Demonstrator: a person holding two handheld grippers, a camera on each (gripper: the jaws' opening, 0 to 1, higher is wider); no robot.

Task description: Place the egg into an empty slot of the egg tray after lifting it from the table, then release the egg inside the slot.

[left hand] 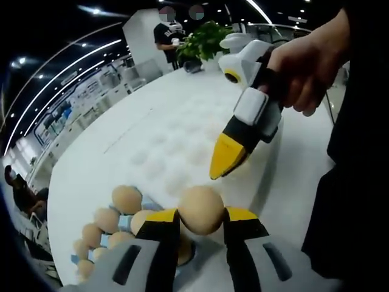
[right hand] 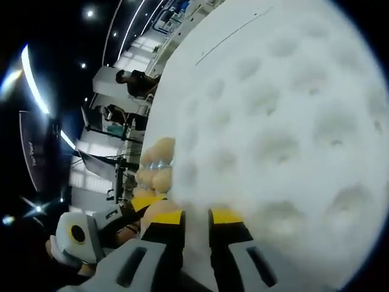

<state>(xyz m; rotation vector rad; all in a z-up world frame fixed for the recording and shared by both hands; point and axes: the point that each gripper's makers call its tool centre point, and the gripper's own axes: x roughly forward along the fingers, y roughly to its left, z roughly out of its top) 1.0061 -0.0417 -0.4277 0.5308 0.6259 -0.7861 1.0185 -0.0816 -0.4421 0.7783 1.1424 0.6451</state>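
My left gripper (left hand: 201, 220) is shut on a tan egg (left hand: 200, 208), held just above the near edge of the white egg tray (left hand: 176, 143), whose slots ahead are bare. A hand brings my right gripper (left hand: 220, 165) in from the right, its yellow tips down at the tray's near right edge. In the right gripper view, my right gripper (right hand: 196, 218) stands narrow with the white egg tray (right hand: 273, 121) between its jaws. Several eggs (right hand: 157, 161) lie past the tray's left rim, and the left gripper (right hand: 143, 202) is beside them.
Several loose tan eggs (left hand: 109, 222) lie on the white table (left hand: 91, 164) at the lower left, next to the tray. A potted plant (left hand: 203, 39) and a standing person (left hand: 165, 36) are at the table's far end. The person's dark clothing (left hand: 358, 182) fills the right side.
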